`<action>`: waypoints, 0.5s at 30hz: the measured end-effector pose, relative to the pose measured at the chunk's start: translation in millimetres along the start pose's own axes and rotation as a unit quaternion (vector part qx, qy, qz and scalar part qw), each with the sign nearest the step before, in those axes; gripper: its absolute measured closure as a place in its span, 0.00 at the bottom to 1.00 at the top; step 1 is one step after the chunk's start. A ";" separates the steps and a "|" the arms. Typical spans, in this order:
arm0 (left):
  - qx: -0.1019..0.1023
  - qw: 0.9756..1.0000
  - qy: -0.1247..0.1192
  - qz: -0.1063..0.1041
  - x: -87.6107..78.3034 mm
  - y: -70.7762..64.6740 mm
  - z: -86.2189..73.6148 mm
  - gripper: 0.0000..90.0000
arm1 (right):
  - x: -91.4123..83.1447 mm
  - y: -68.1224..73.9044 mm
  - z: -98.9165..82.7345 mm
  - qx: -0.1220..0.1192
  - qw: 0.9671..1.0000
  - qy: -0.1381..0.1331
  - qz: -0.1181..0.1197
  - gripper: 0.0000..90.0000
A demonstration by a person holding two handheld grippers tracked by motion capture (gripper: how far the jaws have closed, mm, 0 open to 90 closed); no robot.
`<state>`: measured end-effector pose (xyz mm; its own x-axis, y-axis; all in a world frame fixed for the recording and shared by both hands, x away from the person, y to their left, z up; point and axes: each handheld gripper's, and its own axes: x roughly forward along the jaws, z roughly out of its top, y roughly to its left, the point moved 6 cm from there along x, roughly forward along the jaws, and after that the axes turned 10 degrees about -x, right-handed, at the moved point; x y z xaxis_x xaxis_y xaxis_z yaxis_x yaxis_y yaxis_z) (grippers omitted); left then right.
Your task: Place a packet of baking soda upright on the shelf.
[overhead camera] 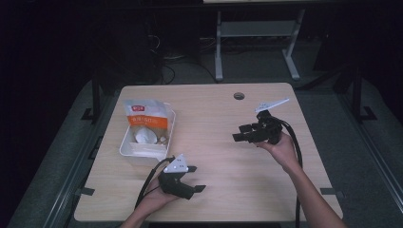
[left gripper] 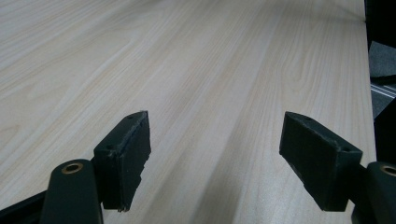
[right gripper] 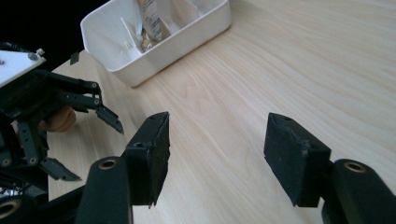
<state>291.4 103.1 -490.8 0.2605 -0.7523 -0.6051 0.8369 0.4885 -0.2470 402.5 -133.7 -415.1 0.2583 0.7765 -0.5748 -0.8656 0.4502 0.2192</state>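
My left gripper [overhead camera: 196, 178] is open near the table's front edge, a little left of the middle, with nothing between its jaws. In the left gripper view the open gripper [left gripper: 215, 158] looks along bare wood. My right gripper [overhead camera: 241, 132] is held open over the right half of the table, its jaws pointing left. In the right gripper view that gripper [right gripper: 217, 154] is empty, and the left gripper [right gripper: 93, 150] shows at the left edge. A white bin [overhead camera: 124, 148] stands at the table's left side and holds a bag with an orange label [overhead camera: 145, 116] and some small items.
The light wooden table [overhead camera: 214, 156] has a round cable hole [overhead camera: 239, 96] near its far edge. The white bin's wall [right gripper: 187, 42] lies ahead and to the left in the right gripper view. Black cables trail from both grippers toward the front edge.
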 end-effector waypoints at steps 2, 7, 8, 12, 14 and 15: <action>-0.001 1.000 0.000 0.001 0.0 0.1 0.1 0.27 | -3.7 0.1 -3.1 0.001 1.000 -0.003 -0.003 0.45; -0.002 1.000 0.000 0.001 -0.3 0.6 0.2 0.27 | -11.9 0.5 -14.2 0.005 1.000 0.000 -0.007 0.44; -0.002 1.000 0.000 0.002 -0.4 0.7 0.2 0.27 | -13.1 0.6 -16.1 0.007 1.000 0.000 -0.007 0.44; -0.003 1.000 0.000 0.002 -0.3 1.1 0.2 0.27 | -19.1 1.0 -25.5 0.013 1.000 0.003 -0.009 0.44; -0.003 1.000 0.000 0.002 0.0 1.2 0.2 0.27 | -21.6 1.2 -30.4 0.014 1.000 0.003 -0.011 0.44; -0.004 1.000 0.000 0.002 0.2 1.2 0.2 0.27 | -22.7 1.4 -33.0 0.016 1.000 0.004 -0.011 0.44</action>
<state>292.5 103.4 -491.1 0.2642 -0.7504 -0.6058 0.8324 0.4947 -0.2499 381.3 -165.3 -427.7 0.2741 0.7628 -0.5857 -0.8454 0.4814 0.2315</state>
